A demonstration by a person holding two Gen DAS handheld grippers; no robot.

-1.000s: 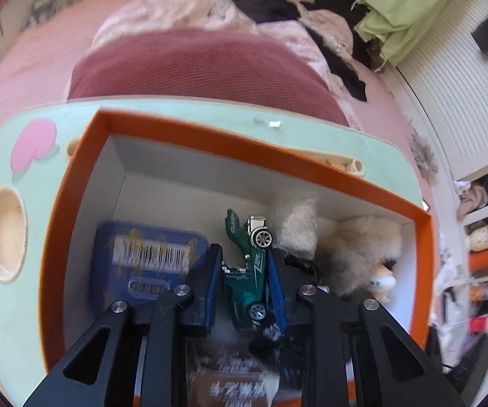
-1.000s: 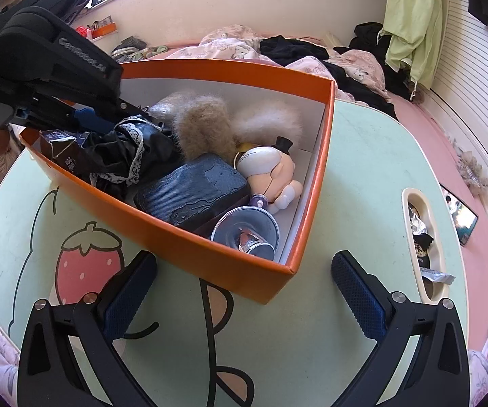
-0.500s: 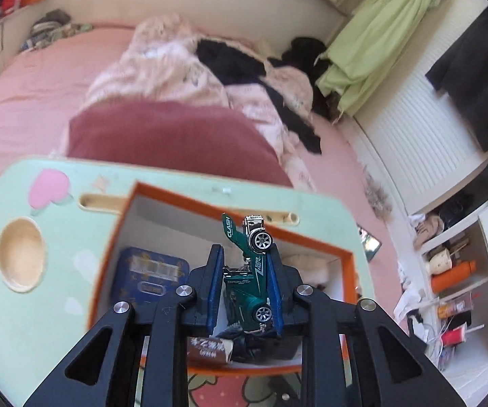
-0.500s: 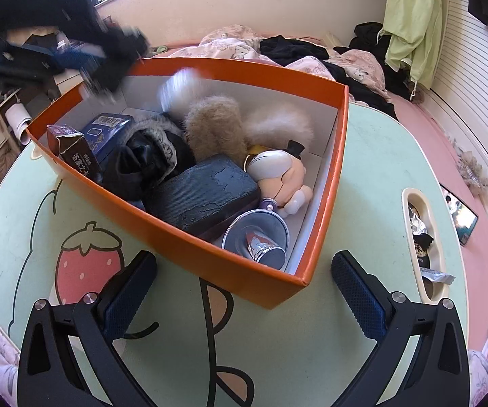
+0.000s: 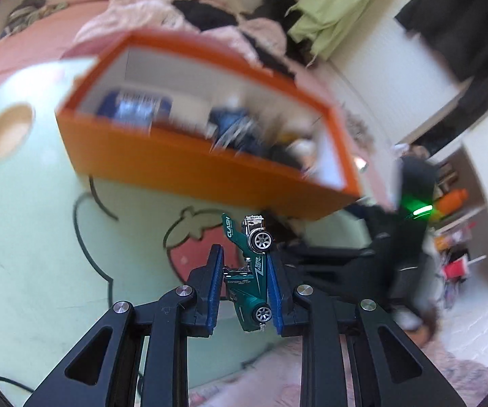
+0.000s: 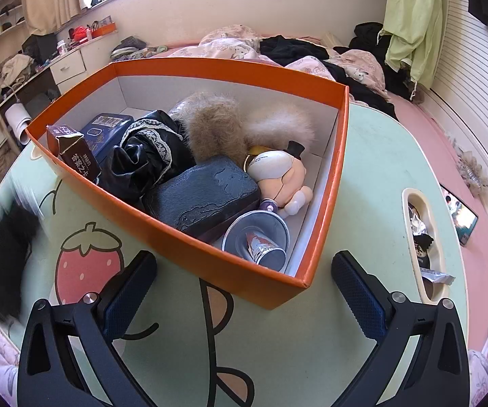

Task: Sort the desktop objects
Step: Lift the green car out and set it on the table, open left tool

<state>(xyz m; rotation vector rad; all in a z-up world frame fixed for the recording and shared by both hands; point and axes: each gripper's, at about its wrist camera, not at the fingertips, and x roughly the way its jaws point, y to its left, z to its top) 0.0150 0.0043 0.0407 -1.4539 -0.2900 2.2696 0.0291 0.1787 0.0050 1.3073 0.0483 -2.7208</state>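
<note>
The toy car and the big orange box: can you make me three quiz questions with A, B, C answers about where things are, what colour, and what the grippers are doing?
1. Where is the toy car?
A. Between the left gripper pads
B. Inside the orange box
C. On the bed

2. What colour is the car?
A. Red
B. Green
C. Yellow

3. How is the right gripper?
A. Shut on the doll
B. Shut on the box
C. Open, holding nothing

Answers: 1 A, blue pads pinch its sides outside the box. 2 B, its body is green. 3 C, its pads stand wide apart.
</note>
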